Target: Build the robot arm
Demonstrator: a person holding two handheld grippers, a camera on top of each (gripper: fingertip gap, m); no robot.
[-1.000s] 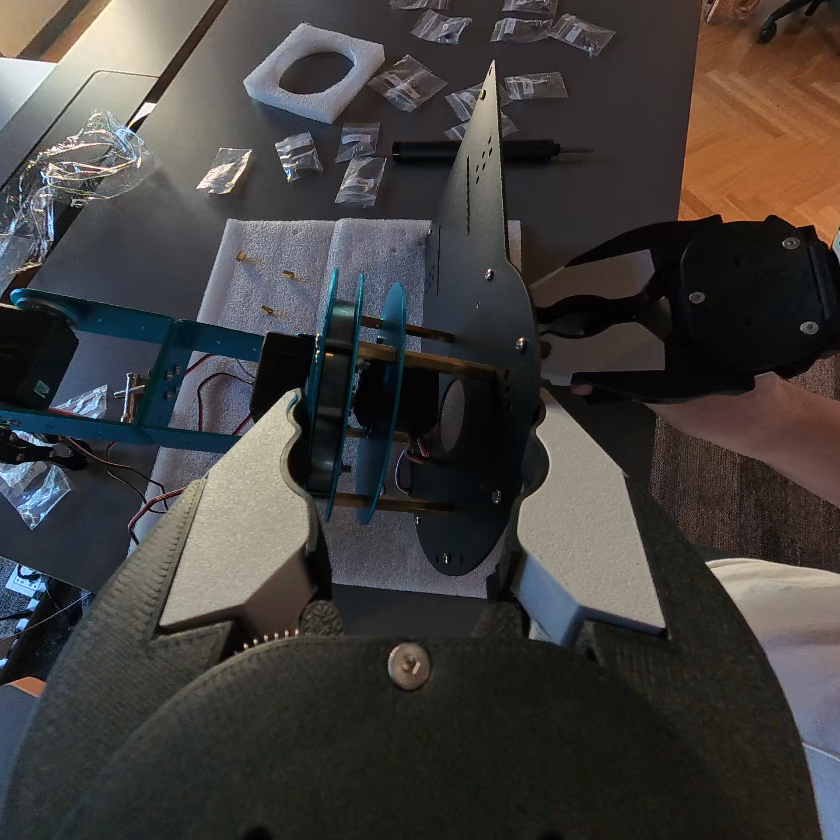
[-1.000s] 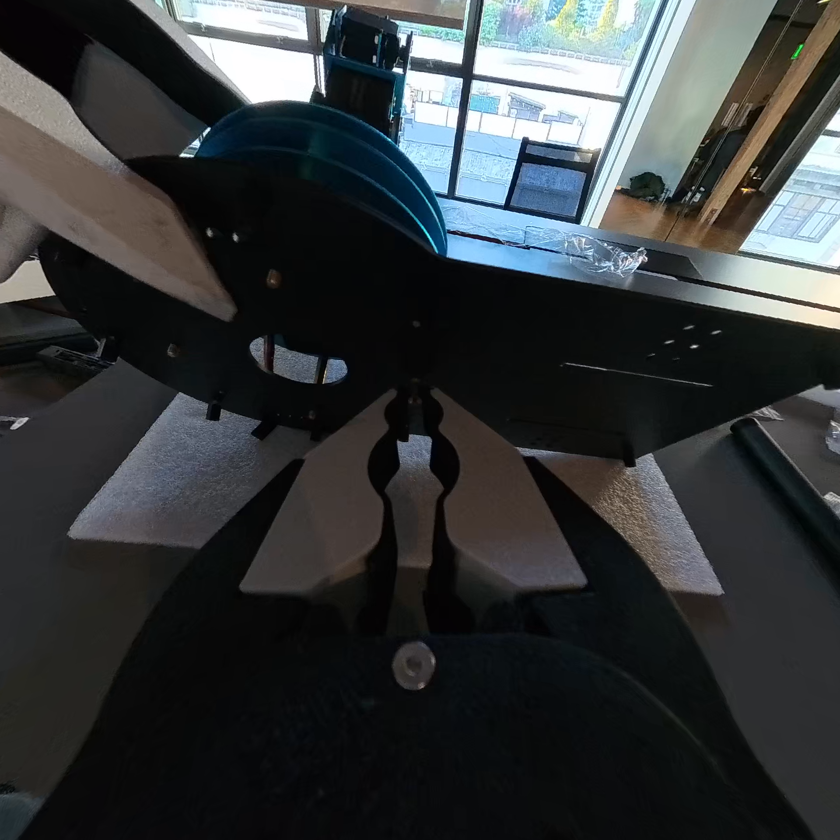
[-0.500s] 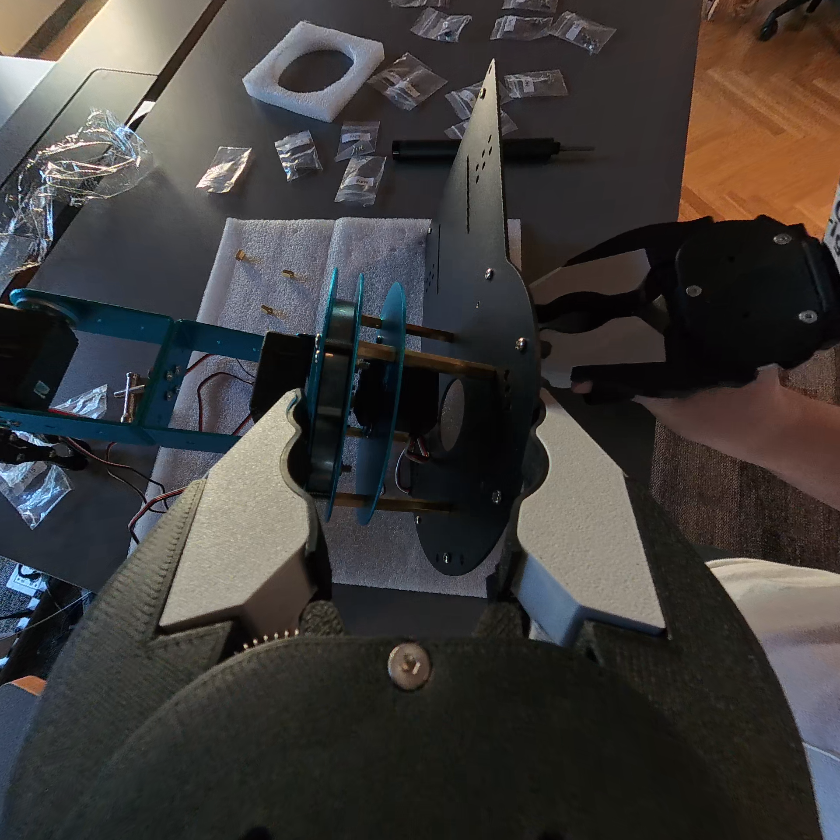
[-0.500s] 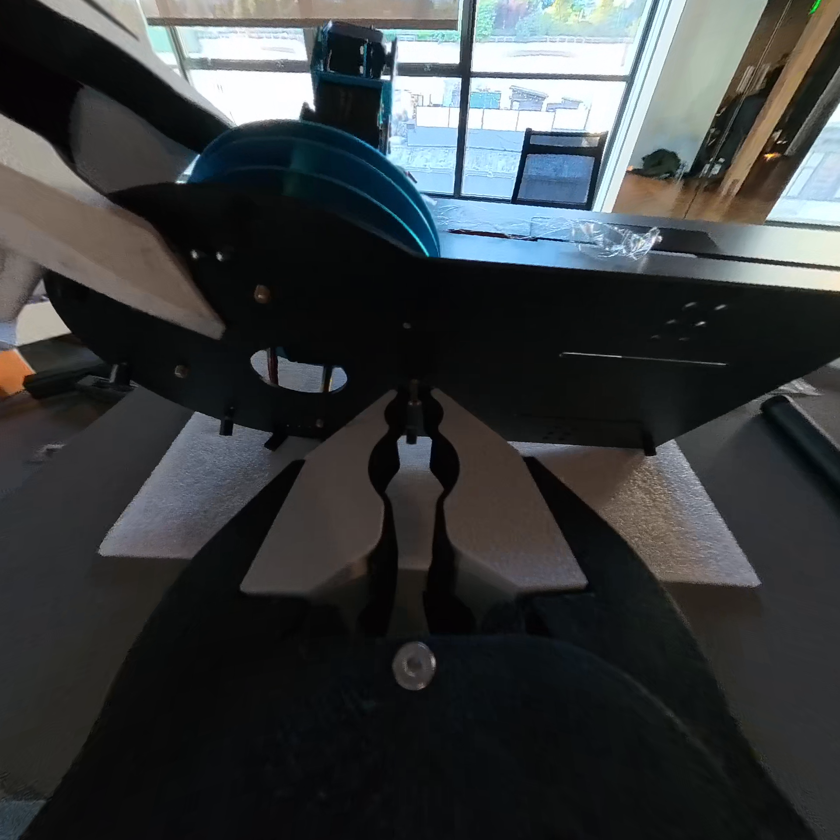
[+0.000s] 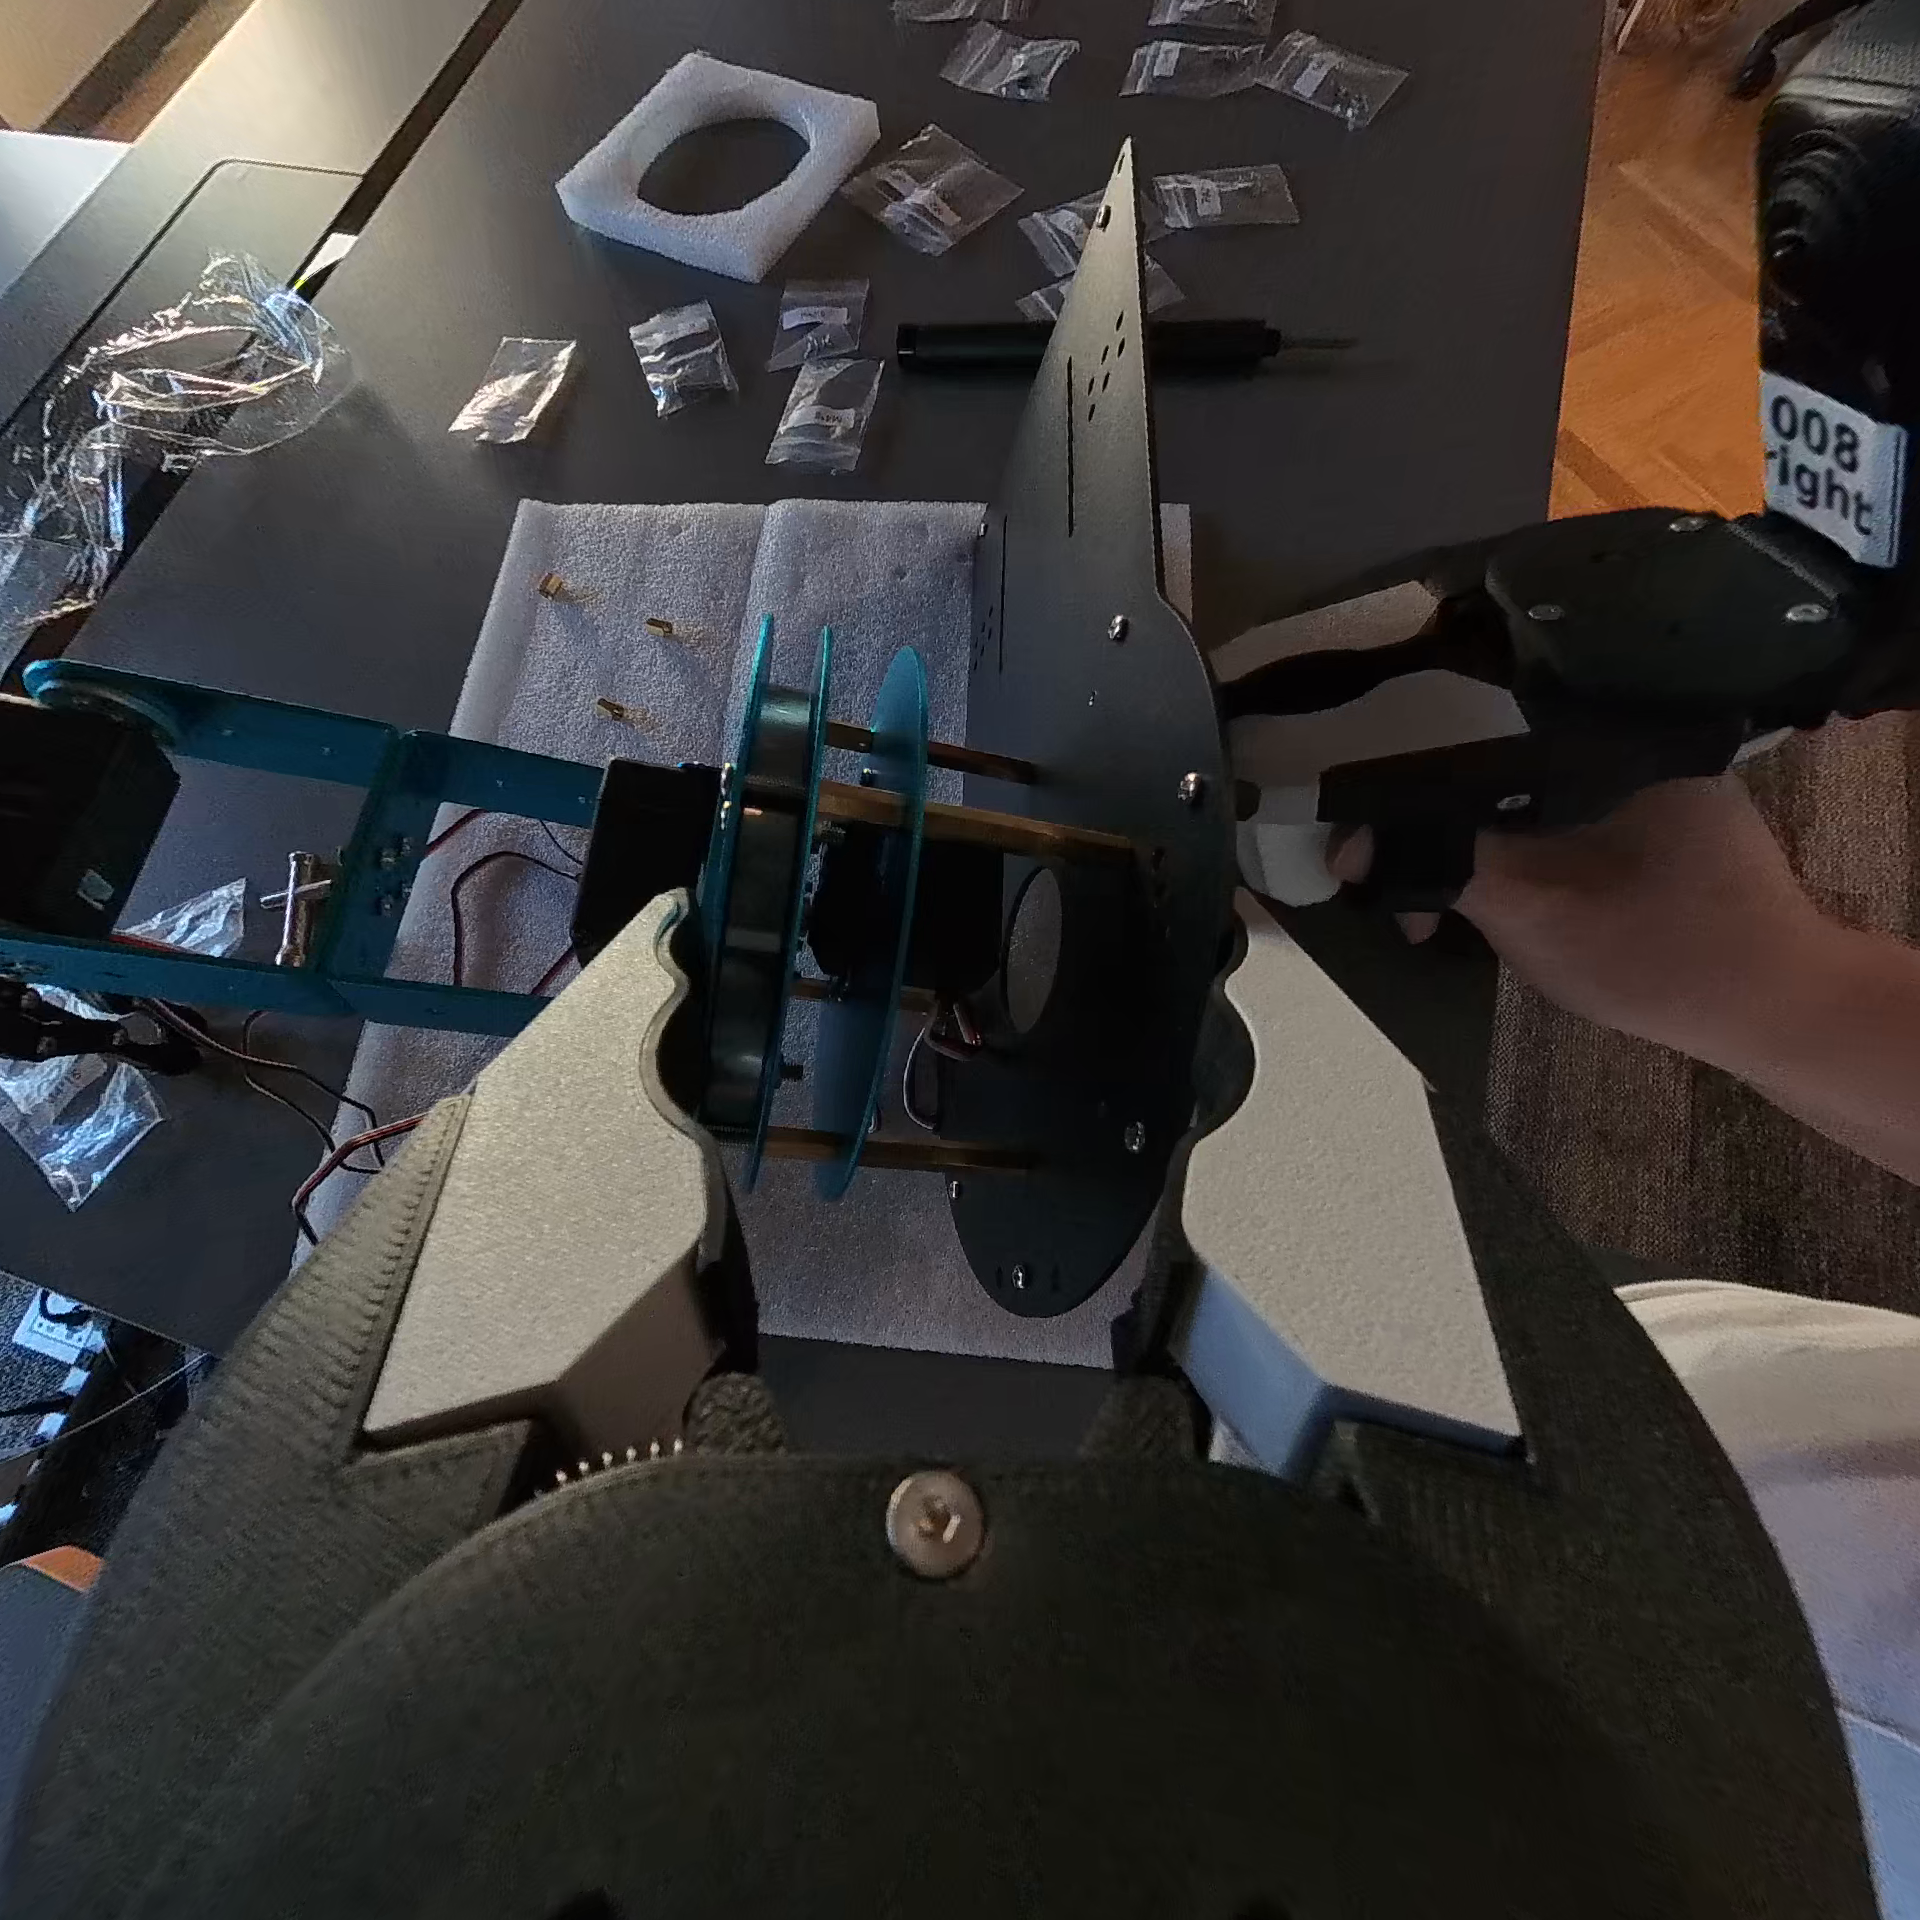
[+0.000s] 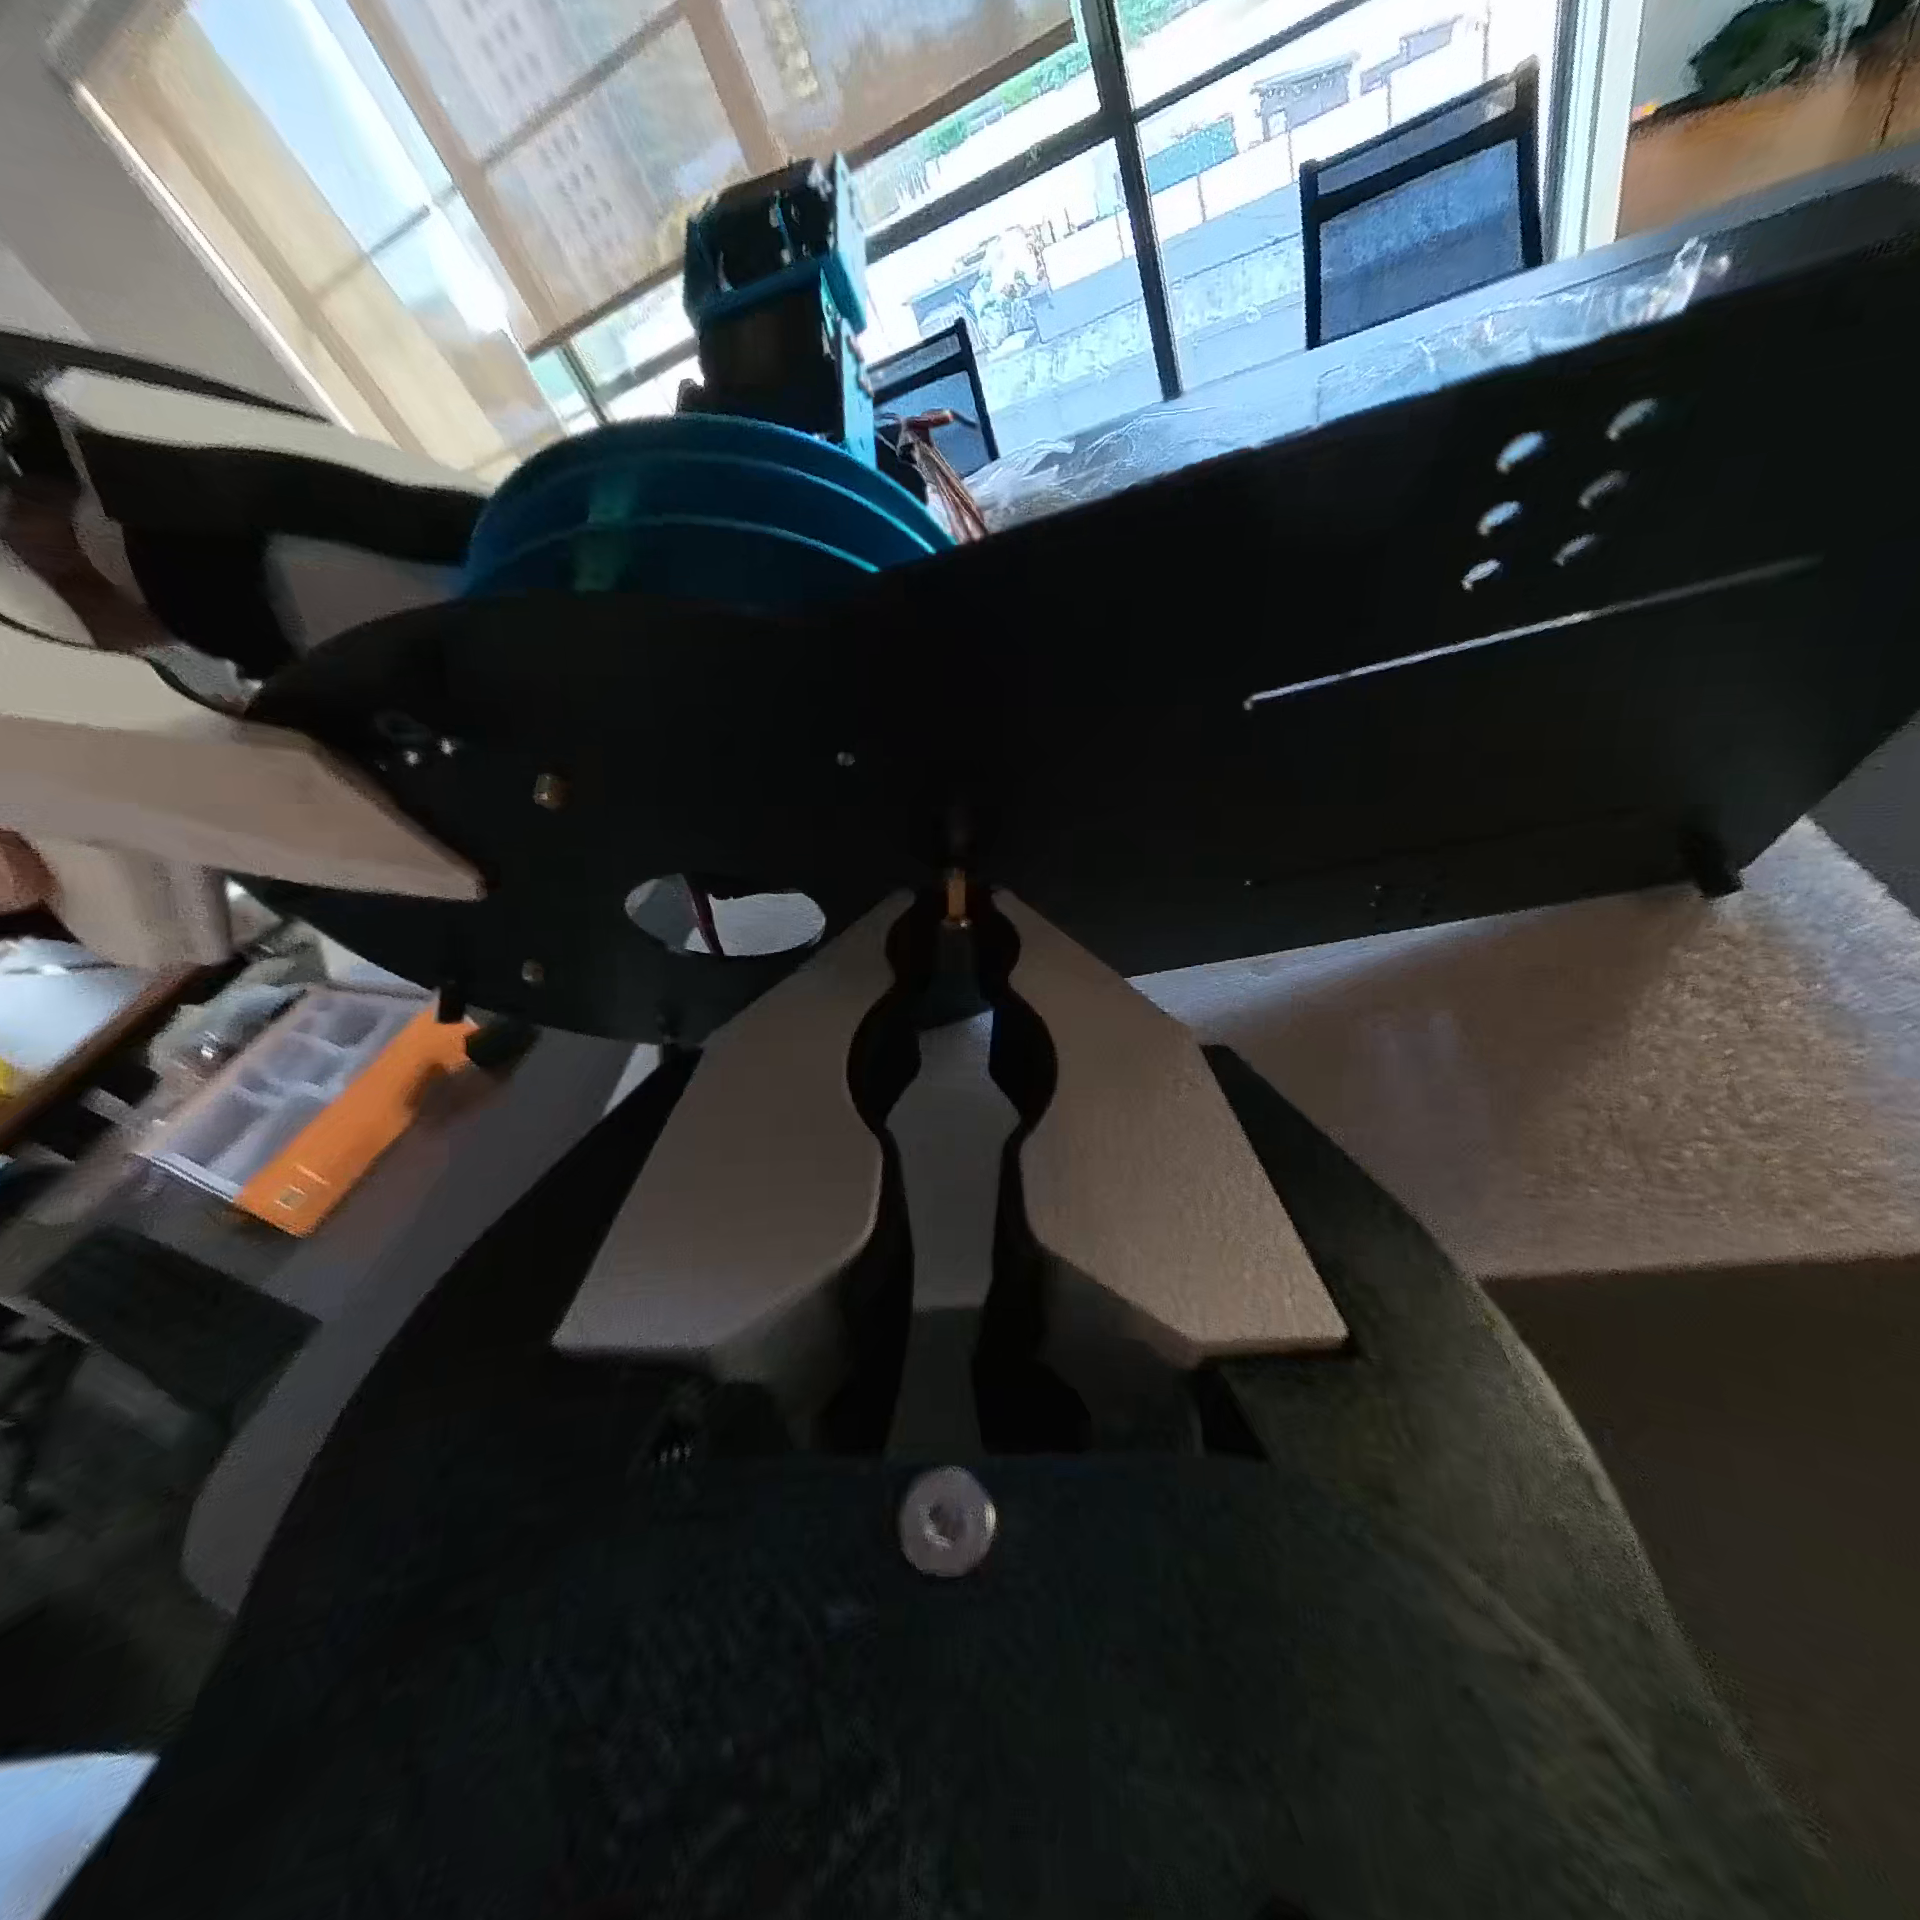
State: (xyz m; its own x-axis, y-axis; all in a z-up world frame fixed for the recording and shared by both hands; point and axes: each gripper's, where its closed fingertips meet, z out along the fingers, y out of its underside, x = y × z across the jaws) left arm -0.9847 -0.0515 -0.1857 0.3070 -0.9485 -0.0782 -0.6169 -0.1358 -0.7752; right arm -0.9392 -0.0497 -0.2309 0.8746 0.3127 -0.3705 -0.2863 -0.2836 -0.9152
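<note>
The black base plate (image 5: 1101, 831) of a teal robot-arm kit stands on edge over the white foam sheet (image 5: 644, 582) on the bench (image 5: 1351, 260) — the left claw (image 5: 951, 997) grasps it across plate and teal discs (image 5: 790, 883). In the right wrist view, the right claw (image 6: 954, 914) is clenched on a small brass standoff (image 6: 954, 896) against the plate; keeping it square to the hole would help — the left grip steady.

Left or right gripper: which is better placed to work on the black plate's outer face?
Right, likely. The right gripper is shut on a brass standoff, its tips at the black plate. The left gripper spans the disc-and-plate assembly, apparently bracing it.
</note>
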